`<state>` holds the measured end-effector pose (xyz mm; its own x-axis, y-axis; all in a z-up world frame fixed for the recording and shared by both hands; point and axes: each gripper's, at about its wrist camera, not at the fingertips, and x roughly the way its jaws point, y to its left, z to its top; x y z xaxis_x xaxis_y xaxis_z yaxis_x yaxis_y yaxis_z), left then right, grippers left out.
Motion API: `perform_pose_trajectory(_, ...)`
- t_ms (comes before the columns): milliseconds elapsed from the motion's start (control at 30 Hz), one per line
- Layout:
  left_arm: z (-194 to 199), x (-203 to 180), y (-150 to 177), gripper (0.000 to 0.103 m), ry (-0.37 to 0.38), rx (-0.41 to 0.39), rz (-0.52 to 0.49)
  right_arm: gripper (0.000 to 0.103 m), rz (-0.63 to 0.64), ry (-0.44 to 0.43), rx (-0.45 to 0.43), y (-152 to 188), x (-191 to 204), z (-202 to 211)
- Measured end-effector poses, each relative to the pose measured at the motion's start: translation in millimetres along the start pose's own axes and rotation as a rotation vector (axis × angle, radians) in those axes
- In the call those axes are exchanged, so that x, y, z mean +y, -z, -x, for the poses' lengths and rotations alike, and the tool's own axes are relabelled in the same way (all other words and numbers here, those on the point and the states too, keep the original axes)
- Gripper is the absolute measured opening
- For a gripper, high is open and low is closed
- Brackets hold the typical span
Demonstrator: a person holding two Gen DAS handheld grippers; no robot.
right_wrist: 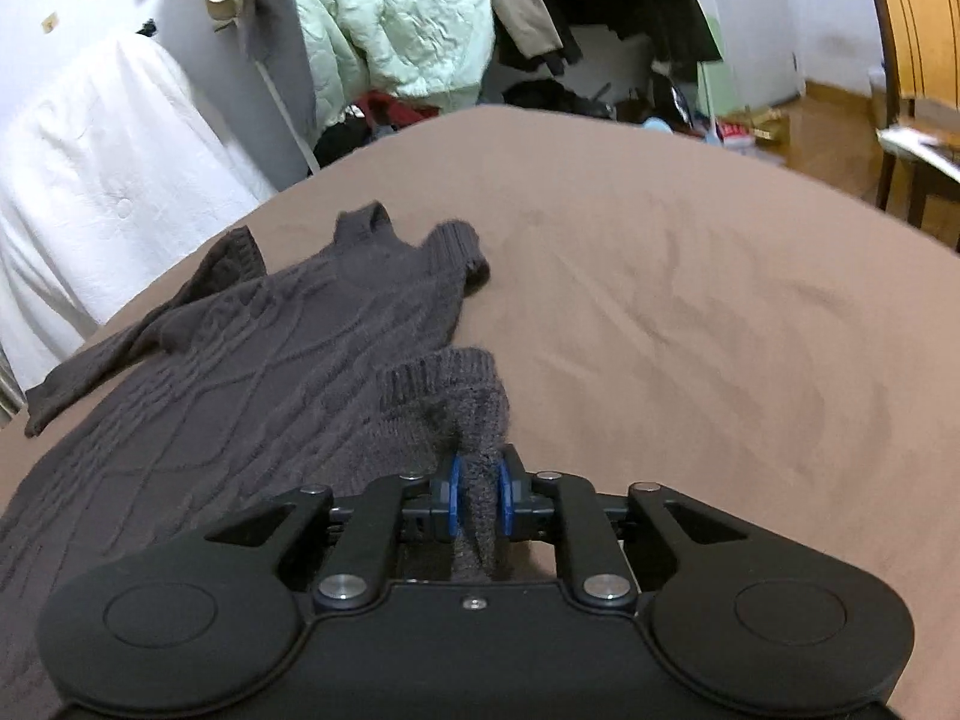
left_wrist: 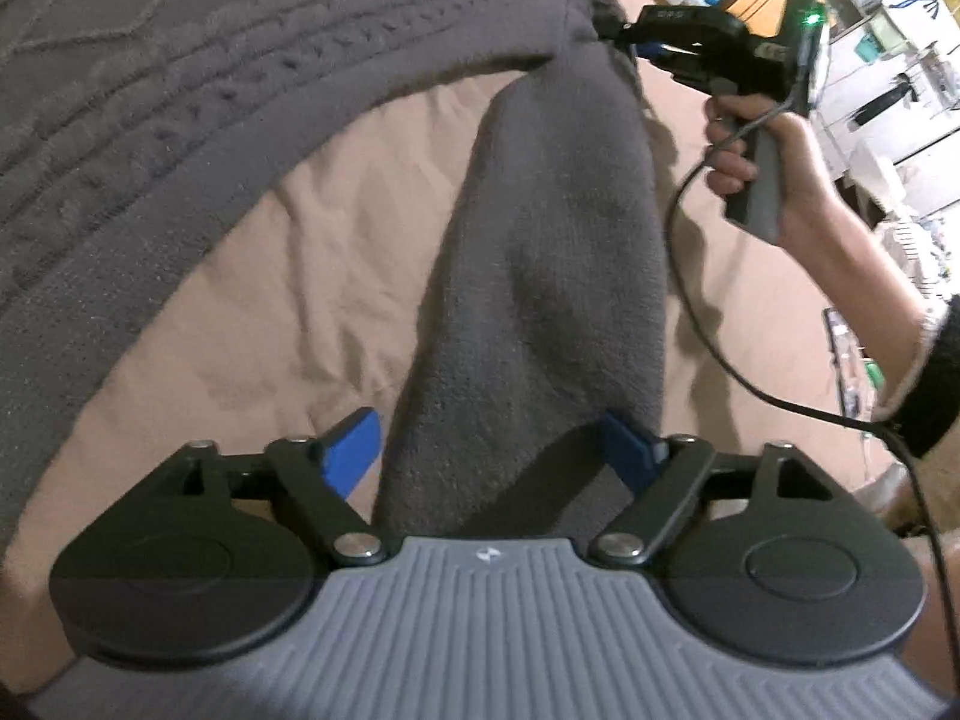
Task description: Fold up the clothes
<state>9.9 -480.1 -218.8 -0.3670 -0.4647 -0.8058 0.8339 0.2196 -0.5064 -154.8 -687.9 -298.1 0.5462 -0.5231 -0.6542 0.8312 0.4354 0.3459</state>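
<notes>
A dark grey cable-knit sweater (right_wrist: 252,348) lies flat on the brown bed sheet (right_wrist: 690,330), neck toward the far side. In the right wrist view my right gripper (right_wrist: 480,495) is shut on the ribbed end of one sleeve (right_wrist: 456,384), which is bunched between the blue pads. The left wrist view shows that sleeve (left_wrist: 558,240) stretched from the right gripper (left_wrist: 618,39) down to my left gripper (left_wrist: 492,450). The left gripper stands wide open, with the sleeve lying between its blue pads (left_wrist: 354,450) and touching neither firmly. The sweater body (left_wrist: 150,90) fills the upper left.
A person's hand (left_wrist: 756,144) holds the right gripper, and its black cable (left_wrist: 690,276) hangs over the sheet. Beyond the bed are hung jackets (right_wrist: 408,42), a white cover (right_wrist: 108,168), a wooden chair (right_wrist: 912,30) and cluttered shelves (left_wrist: 888,60).
</notes>
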Motion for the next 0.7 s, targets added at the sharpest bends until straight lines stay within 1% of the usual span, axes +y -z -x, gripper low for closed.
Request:
perform_pose_trajectory(33, -2.5, -1.8, -0.5, 0.088, -0.010, 0.002, -0.005, 0.028, -0.016, -0.014, 0.014, 1.1, -2.3, 0.3)
perform_pose_trajectory(67, -5.1, -2.9, -0.5, 0.091, -0.019, 0.004, -0.006, 0.038, -0.034, -0.034, 0.028, 3.4, -4.3, 0.8)
perform_pose_trajectory(100, -8.5, -2.9, -0.9, 0.093, -0.029, 0.005, -0.007, 0.049, -0.055, -0.056, 0.044, 6.6, -6.0, 0.7)
perform_pose_trajectory(167, -11.7, -0.3, 1.1, 0.093, -0.055, -0.005, -0.015, 0.055, -0.108, -0.106, 0.083, 16.1, -8.4, -0.6)
perform_pose_trajectory(200, -11.7, 0.3, 2.5, 0.089, -0.064, -0.015, -0.022, 0.057, -0.136, -0.129, 0.106, 21.8, -9.4, -0.8)
perform_pose_trajectory(233, -11.5, -0.5, 3.7, 0.081, -0.078, -0.026, -0.039, 0.057, -0.157, -0.153, 0.121, 28.0, -9.9, -0.2)
perform_pose_trajectory(267, -10.7, -4.0, 4.5, 0.048, -0.093, -0.033, -0.074, 0.057, -0.168, -0.180, 0.125, 35.0, -9.9, 1.7)
perform_pose_trajectory(300, -9.3, -8.2, 5.2, 0.007, -0.098, -0.030, -0.111, 0.056, -0.174, -0.208, 0.127, 40.9, -9.7, 3.5)
perform_pose_trajectory(333, -6.6, -10.0, 6.1, 0.002, -0.070, -0.029, -0.121, 0.050, -0.164, -0.239, 0.123, 44.9, -8.8, 5.9)
perform_pose_trajectory(367, -2.0, -7.8, 7.0, 0.002, 0.013, -0.031, -0.084, 0.022, -0.141, -0.260, 0.107, 47.0, -7.2, 10.0)
perform_pose_trajectory(400, 1.8, -6.8, 7.7, 0.002, 0.067, -0.035, -0.062, 0.020, -0.111, -0.249, 0.061, 46.0, -4.5, 17.9)
perform_pose_trajectory(433, 4.2, -7.7, 8.2, 0.002, 0.073, -0.042, -0.069, 0.020, -0.080, -0.228, -0.001, 42.0, -0.3, 28.7)
perform_pose_trajectory(500, 9.0, -9.5, 9.0, 0.002, 0.084, -0.056, -0.081, 0.020, -0.021, -0.223, -0.086, 29.2, 9.4, 46.8)
perform_pose_trajectory(533, 11.4, -10.5, 9.4, 0.003, 0.089, -0.063, -0.087, 0.020, 0.022, -0.209, -0.110, 23.3, 14.6, 53.3)
perform_pose_trajectory(600, 16.2, -12.3, 10.2, 0.004, 0.100, -0.077, -0.100, 0.020, 0.165, -0.114, -0.096, 19.2, 24.9, 54.6)
perform_pose_trajectory(667, 18.8, -13.2, 11.2, 0.006, 0.105, -0.080, -0.108, 0.021, 0.260, -0.006, -0.041, 26.3, 28.6, 43.5)
perform_pose_trajectory(700, 15.1, -11.8, 12.0, 0.014, 0.096, -0.058, -0.104, 0.025, 0.271, 0.040, 0.003, 32.1, 27.9, 34.4)
